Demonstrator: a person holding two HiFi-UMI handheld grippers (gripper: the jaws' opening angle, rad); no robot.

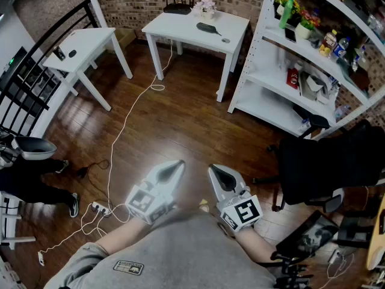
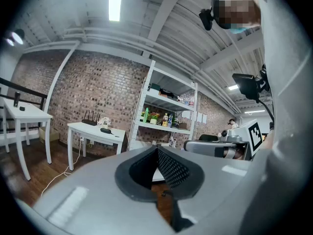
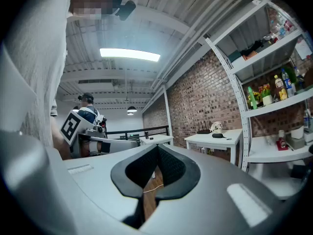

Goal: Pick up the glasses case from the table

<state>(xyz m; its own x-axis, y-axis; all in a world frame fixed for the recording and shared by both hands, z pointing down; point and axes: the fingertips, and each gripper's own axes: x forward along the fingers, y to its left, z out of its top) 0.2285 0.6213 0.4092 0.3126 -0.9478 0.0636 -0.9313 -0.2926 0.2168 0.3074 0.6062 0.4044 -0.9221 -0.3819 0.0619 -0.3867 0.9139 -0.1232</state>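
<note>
The glasses case (image 1: 207, 27) is a dark oval lying on the white table (image 1: 180, 26) at the far brick wall. It also shows small in the left gripper view as the case (image 2: 105, 129) and in the right gripper view as the case (image 3: 217, 135). Both grippers are held close to my body, far from that table, pointing level toward it. My left gripper (image 1: 178, 165) (image 2: 157, 150) is shut with nothing between its pads. Beside it, my right gripper (image 1: 214, 171) (image 3: 157, 147) is shut and empty too.
A router (image 1: 178, 6) and a small flower pot (image 1: 206, 6) share the case's table. A second white table (image 1: 84, 44) stands left, white shelving (image 1: 289, 59) right, a black chair (image 1: 325, 161) near right. A white cable (image 1: 129, 119) crosses the wood floor. Another person's legs (image 1: 36, 185) show at left.
</note>
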